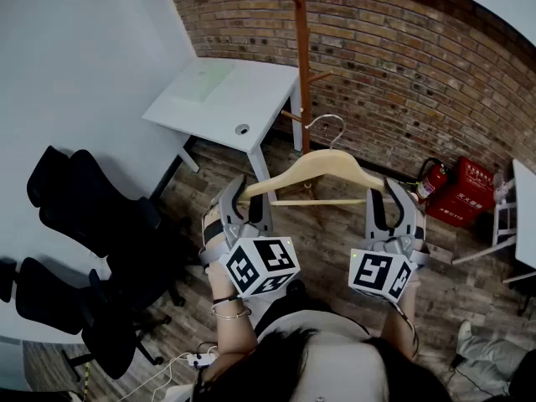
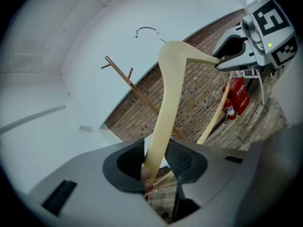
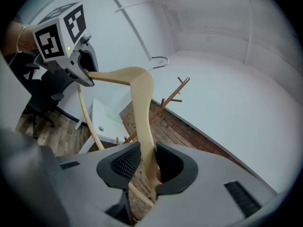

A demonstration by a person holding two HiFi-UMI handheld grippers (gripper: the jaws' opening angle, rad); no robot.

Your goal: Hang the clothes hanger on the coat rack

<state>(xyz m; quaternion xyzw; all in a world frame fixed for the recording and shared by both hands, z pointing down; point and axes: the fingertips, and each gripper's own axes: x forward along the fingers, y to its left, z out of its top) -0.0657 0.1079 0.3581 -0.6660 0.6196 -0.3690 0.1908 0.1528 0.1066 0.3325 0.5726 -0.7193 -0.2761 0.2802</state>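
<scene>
A pale wooden clothes hanger (image 1: 318, 170) with a metal hook hangs level in the air in front of me, its hook close to the coat rack. My left gripper (image 1: 249, 198) is shut on the hanger's left arm end (image 2: 163, 126). At the other end, my right gripper (image 1: 387, 198) is shut on the right arm (image 3: 144, 122). The coat rack (image 1: 300, 57) is a brown wooden pole with short pegs, standing against the brick wall just beyond the hook. The rack also shows in the left gripper view (image 2: 137, 91) and the right gripper view (image 3: 165, 103).
A white desk (image 1: 226, 99) stands left of the rack. Black office chairs (image 1: 92, 208) crowd the left side. A fire extinguisher (image 1: 431, 178) and a red box (image 1: 465, 191) sit on the wood floor at the right, by another white table (image 1: 523, 216).
</scene>
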